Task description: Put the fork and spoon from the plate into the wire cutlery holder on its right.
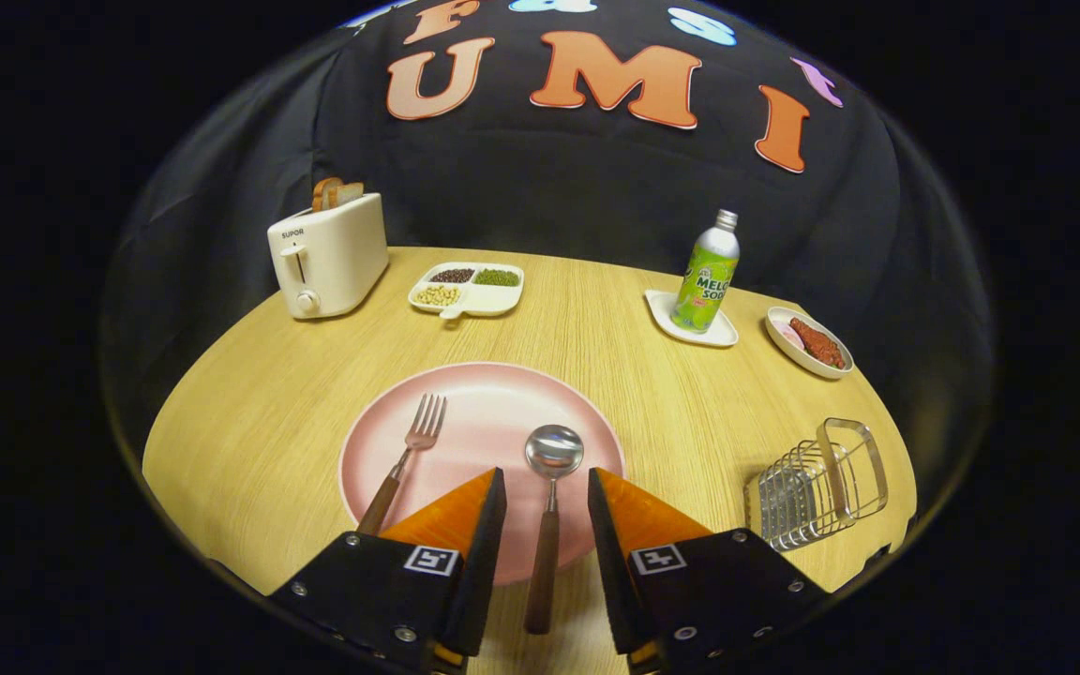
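A pink plate (493,398) lies on the round wooden table just ahead of my fingers. On its left part rests a fork (406,457) with a brown wooden handle, tines pointing away from me. A spoon (549,506) with the same kind of handle lies between my two fingers, bowl on the plate, handle reaching past the plate's near rim. My gripper (547,483) is open, hovering over the spoon with a finger on either side and a gap to each. The wire cutlery holder (817,483) stands to the right of the plate, beyond my right finger.
At the back left stands a white toaster (329,255) with bread in it. A divided white dish (467,288) of beans sits behind the plate. A green soda bottle (707,274) on a small white tray and a bowl (809,342) of meat stand at the back right.
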`<state>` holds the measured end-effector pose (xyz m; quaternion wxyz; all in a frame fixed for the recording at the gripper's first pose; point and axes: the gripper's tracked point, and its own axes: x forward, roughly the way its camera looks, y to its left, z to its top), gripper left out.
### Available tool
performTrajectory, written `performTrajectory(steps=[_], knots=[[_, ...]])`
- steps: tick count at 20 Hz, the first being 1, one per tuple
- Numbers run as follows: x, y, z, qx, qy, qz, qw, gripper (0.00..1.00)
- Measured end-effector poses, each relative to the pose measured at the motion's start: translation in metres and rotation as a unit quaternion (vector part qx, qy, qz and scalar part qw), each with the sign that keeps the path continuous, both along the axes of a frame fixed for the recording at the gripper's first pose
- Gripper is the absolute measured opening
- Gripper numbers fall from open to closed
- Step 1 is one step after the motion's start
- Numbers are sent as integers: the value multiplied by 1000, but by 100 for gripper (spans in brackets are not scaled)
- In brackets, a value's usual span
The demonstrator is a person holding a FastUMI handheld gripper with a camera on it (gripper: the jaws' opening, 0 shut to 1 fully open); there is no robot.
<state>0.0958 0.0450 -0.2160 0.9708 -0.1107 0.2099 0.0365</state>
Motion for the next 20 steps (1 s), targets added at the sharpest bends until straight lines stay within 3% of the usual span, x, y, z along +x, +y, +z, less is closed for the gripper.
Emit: performTrajectory(steps=[4,17,18,20], knots=[[2,-2,-15,-7,20,-3,1000,40],[12,-9,-36,-14,52,-26,998,19],[11,-10,-36,-13,54,-29,998,11],[11,-8,-36,-1,59,-32,998,5]])
